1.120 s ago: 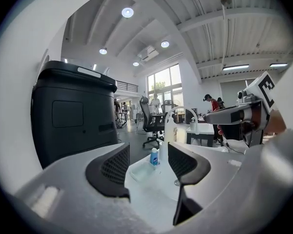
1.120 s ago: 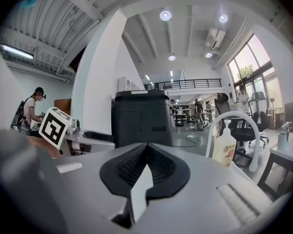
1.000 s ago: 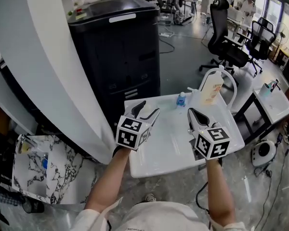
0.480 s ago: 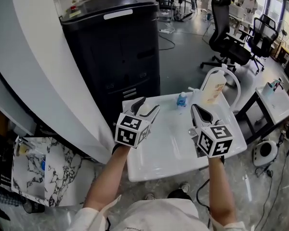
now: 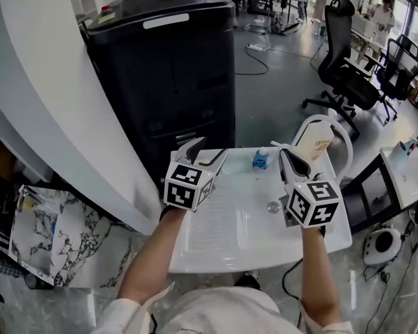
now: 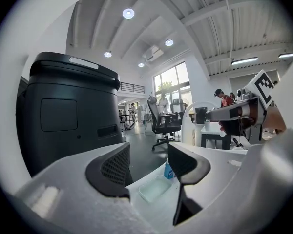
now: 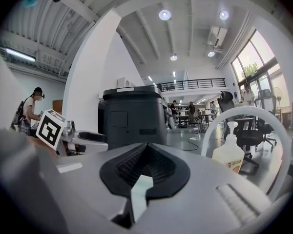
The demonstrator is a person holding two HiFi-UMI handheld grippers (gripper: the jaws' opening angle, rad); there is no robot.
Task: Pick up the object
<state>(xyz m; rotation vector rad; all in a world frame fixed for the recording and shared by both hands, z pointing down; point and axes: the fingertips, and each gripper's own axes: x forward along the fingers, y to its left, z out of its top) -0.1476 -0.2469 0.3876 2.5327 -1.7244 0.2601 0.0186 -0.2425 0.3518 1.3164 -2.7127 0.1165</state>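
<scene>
L gripper (image 5: pixel 205 155) and R gripper (image 5: pixel 285 157) are both held up over a white sink top (image 5: pixel 216 256), side by side but apart, each with its marker cube facing the head cam.

L gripper: fingers (image 6: pixel 112 168) are spread wide w/ nothing between them. Through the gap, on the sink top, is a shallow rectangular tray (image 6: pixel 155 188). A small blue bottle (image 6: pixel 169 171) stands just past it, close to the inner side of the R-hand finger. In the head view the small blue bottle (image 5: pixel 260 160) stands upright at the far edge of the sink top. It is ahead of and between the two grippers, touching neither.

R gripper (image 7: pixel 145 167): fingers are pressed together at the tips and hold nothing. Only a thin slit of white shows under the pads. A pump bottle (image 7: pixel 229 155) w/ an orange label stands upright ahead and to the R of the fingertips, framed by a white arched hoop (image 7: pixel 207 130). In the head view the pump bottle (image 5: pixel 313 141) is just beyond the R fingertips, inside the hoop (image 5: pixel 343 134), at the far R corner of the top. No contact w/ it.

The task gives no specific object. These two bottles are the loose items on the top, and both are untouched.

A round drain (image 5: pixel 272 207) sits in the basin, below and between the grippers. A big black copier (image 5: pixel 167 68) stands straight behind the sink top, beyond the L fingers. Black office chairs (image 5: pixel 348 75) are further back to the R.
</scene>
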